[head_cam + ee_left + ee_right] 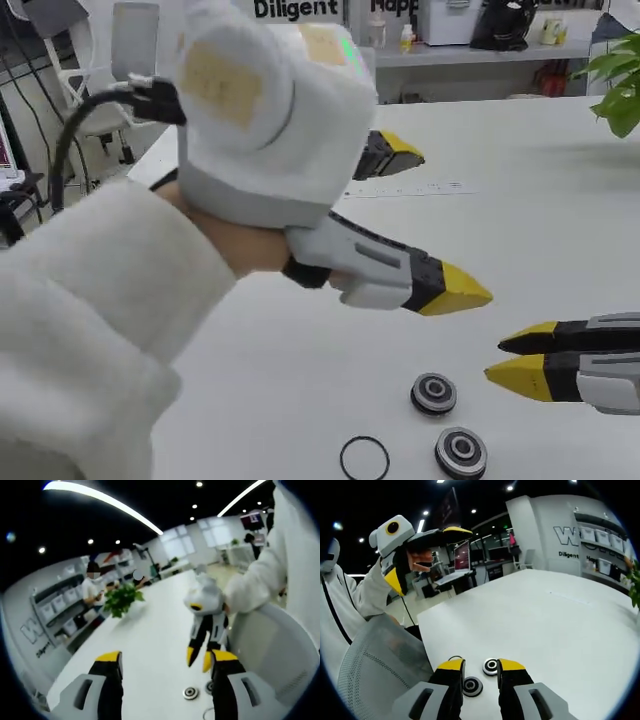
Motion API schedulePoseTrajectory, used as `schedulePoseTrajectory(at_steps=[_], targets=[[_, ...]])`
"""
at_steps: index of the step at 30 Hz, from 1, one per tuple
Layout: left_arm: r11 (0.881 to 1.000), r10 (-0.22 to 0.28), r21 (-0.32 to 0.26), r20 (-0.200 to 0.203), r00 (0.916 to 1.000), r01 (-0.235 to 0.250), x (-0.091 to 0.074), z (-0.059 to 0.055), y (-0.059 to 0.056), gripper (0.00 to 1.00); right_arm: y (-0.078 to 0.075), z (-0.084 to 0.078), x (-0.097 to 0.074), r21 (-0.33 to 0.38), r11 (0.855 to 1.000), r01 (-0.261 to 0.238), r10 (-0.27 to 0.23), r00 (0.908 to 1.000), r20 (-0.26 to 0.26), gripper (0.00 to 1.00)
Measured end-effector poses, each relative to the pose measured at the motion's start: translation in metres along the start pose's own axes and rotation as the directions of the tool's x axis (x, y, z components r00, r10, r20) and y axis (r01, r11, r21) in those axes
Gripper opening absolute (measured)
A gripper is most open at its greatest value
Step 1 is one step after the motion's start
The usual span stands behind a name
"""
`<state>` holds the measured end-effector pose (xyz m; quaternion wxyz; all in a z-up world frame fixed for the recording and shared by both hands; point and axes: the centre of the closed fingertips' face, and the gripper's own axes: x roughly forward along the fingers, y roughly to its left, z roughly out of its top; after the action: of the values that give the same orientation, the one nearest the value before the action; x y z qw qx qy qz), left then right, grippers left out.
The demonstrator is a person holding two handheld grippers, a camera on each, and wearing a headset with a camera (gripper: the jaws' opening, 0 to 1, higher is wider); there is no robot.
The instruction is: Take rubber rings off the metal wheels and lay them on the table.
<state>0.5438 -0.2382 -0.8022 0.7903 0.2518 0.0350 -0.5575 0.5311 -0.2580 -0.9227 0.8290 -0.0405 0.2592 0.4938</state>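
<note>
My left gripper (435, 222) is held high in front of me, its yellow-tipped jaws spread wide, pointing off to my right with nothing between them. My left hand (240, 250) wraps its grip, and a thick white fleecy sleeve (90, 300) covers that arm down to the wrist. My right gripper (505, 360) lies lower on my right side, roughly level, its jaws aimed leftward, parted by just a narrow gap and holding nothing; the two grippers are apart, the left above the right.
</note>
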Motion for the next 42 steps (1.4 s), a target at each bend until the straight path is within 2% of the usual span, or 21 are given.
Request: schedulePoseTrajectory(at_steps=[2, 4, 6, 7, 8, 9, 10, 12, 13, 14, 16, 18, 19, 23, 26, 30, 32, 36, 38, 39, 42], targets=[[1.000, 0.000, -0.018, 0.020, 0.9998, 0.000, 0.011, -0.013, -0.005, 0.67, 0.001, 0.000, 0.001, 0.002, 1.000, -0.002, 0.002, 1.0000, 0.000, 0.23], [0.997, 0.017, -0.081, 0.027, 0.9995, -0.015, 0.021, -0.030, -0.008, 0.62, 0.001, -0.001, 0.002, 0.000, 1.000, -0.001, 0.001, 1.0000, -0.001, 0.23], [0.994, 0.027, -0.109, 0.031, 0.9991, -0.024, 0.028, -0.049, -0.013, 0.60, 0.000, -0.004, 0.003, 0.009, 1.000, -0.004, 0.004, 0.9999, -0.011, 0.22], [0.991, 0.029, -0.132, 0.025, 0.9993, -0.025, 0.030, -0.062, -0.018, 0.59, -0.001, -0.007, 0.004, 0.016, 1.000, -0.001, 0.001, 0.9998, -0.019, 0.22], [0.989, 0.021, -0.147, 0.016, 0.9996, -0.018, 0.031, -0.069, -0.021, 0.59, -0.001, -0.008, 0.005, 0.017, 1.000, 0.000, 0.000, 0.9998, -0.022, 0.22], [0.988, -0.014, -0.152, -0.043, 0.9990, 0.007, 0.032, -0.083, -0.028, 0.58, -0.002, -0.009, 0.006, 0.023, 1.000, 0.002, -0.002, 0.9997, -0.025, 0.22], [0.991, -0.034, -0.131, -0.080, 0.9962, 0.023, 0.032, -0.089, -0.030, 0.58, -0.001, -0.010, 0.007, 0.026, 1.000, -0.003, 0.004, 0.9996, -0.029, 0.22], [0.990, -0.003, -0.142, -0.035, 0.9994, -0.002, 0.036, -0.086, -0.028, 0.57, 0.002, -0.014, 0.010, 0.026, 1.000, -0.016, 0.017, 0.9990, -0.042, 0.22], [0.975, -0.009, -0.223, -0.010, 0.9999, 0.006, 0.039, -0.085, -0.031, 0.56, 0.002, -0.017, 0.011, 0.025, 1.000, -0.019, 0.020, 0.9981, -0.058, 0.21], [0.971, -0.047, -0.236, -0.016, 0.9988, 0.042, 0.040, -0.087, -0.038, 0.56, 0.003, -0.021, 0.012, 0.025, 1.000, -0.019, 0.021, 0.9970, -0.074, 0.21], [0.975, -0.040, -0.218, -0.019, 0.9990, 0.035, 0.043, -0.089, -0.039, 0.54, 0.005, -0.028, 0.015, 0.008, 1.000, -0.025, 0.025, 0.9941, -0.105, 0.21], [0.973, -0.038, -0.228, -0.015, 0.9992, 0.034, 0.046, -0.091, -0.042, 0.53, 0.008, -0.030, 0.016, 0.000, 0.999, -0.035, 0.035, 0.9924, -0.118, 0.20], [0.972, -0.058, -0.228, -0.019, 0.9981, 0.052, 0.047, -0.093, -0.046, 0.52, 0.008, -0.032, 0.017, -0.001, 0.999, -0.039, 0.039, 0.9915, -0.124, 0.19], [0.969, -0.076, -0.239, -0.042, 0.9962, 0.064, 0.051, -0.105, -0.054, 0.48, 0.010, -0.043, 0.019, -0.009, 0.999, -0.047, 0.044, 0.9832, -0.177, 0.18], [0.963, -0.119, -0.252, -0.072, 0.9903, 0.097, 0.053, -0.115, -0.067, 0.45, 0.013, -0.051, 0.021, -0.004, 0.998, -0.059, 0.057, 0.9756, -0.212, 0.19], [0.958, -0.163, -0.251, -0.083, 0.9832, 0.137, 0.057, -0.119, -0.080, 0.40, 0.015, -0.064, 0.022, -0.005, 0.998, -0.069, 0.065, 0.9610, -0.269, 0.20], [0.957, -0.178, -0.249, -0.093, 0.9797, 0.150, 0.058, -0.123, -0.085, 0.36, 0.015, -0.073, 0.022, -0.014, 0.997, -0.077, 0.069, 0.9486, -0.309, 0.20], [0.950, -0.219, -0.252, -0.128, 0.9672, 0.182, 0.063, -0.135, -0.097, 0.32, 0.017, -0.084, 0.025, -0.029, 0.995, -0.094, 0.078, 0.9327, -0.352, 0.21], [0.948, -0.226, -0.257, -0.136, 0.9645, 0.186, 0.064, -0.140, -0.099, 0.30, 0.021, -0.090, 0.027, -0.023, 0.994, -0.110, 0.093, 0.9194, -0.382, 0.22], [0.947, -0.234, -0.259, -0.142, 0.9618, 0.192, 0.064, -0.142, -0.101, 0.29, 0.018, -0.096, 0.026, -0.044, 0.993, -0.112, 0.085, 0.9111, -0.403, 0.22], [0.950, -0.235, -0.247, -0.162, 0.9583, 0.191, 0.064, -0.148, -0.102, 0.27, 0.017, -0.099, 0.029, -0.061, 0.992, -0.113, 0.078, 0.9066, -0.415, 0.22]])
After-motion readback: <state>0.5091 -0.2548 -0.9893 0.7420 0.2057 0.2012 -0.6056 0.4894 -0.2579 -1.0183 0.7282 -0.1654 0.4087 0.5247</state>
